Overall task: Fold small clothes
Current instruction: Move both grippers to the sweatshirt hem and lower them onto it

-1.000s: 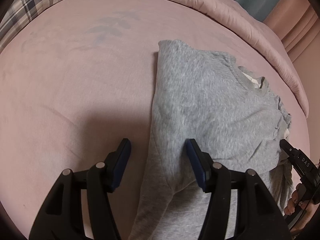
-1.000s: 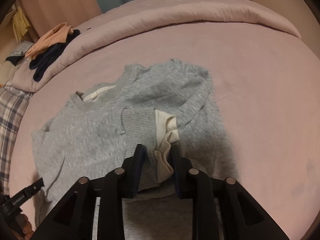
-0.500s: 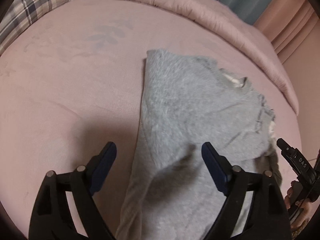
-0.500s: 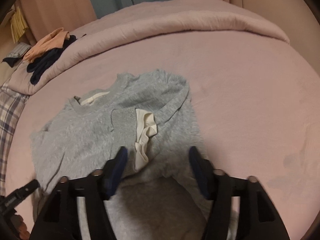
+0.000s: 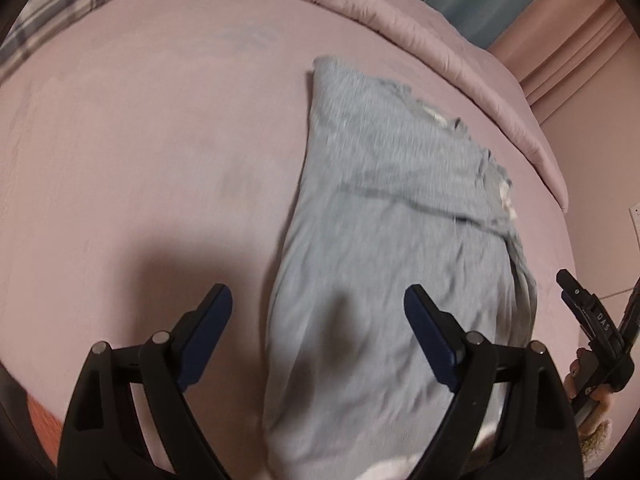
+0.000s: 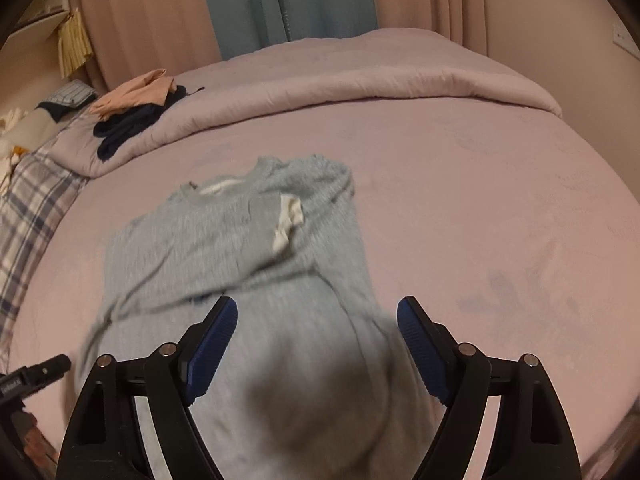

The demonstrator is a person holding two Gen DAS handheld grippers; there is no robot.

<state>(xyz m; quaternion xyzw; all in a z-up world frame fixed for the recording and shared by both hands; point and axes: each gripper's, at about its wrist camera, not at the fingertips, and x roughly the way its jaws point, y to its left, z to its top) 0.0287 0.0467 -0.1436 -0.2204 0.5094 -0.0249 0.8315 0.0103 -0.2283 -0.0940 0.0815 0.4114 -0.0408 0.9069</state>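
We see a soft grey knit sweater (image 6: pixel 248 240) on a matt pink fleece bedsheet (image 6: pixel 460 208); the tongs' pads (image 5: pixel 430 338) look blue, ribbed rubber.

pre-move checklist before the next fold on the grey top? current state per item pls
1. Left gripper free: ok. Jaws wide apart, nothing pinched.
2. Right gripper free: ok. Jaws have just been opening, and the cuff is out of them.
3. Grey sweater flat on the pink bedspread: ok. No part is lifted.
4. Sleeve folded over the body: ok. The cream-lined cuff rests on the chest.
5. Edges square: not ok. The right side of the sweater is bunched and the hem end is rumpled.
6. Hem corners visible: cannot tell. Fingers and shadow cover them.
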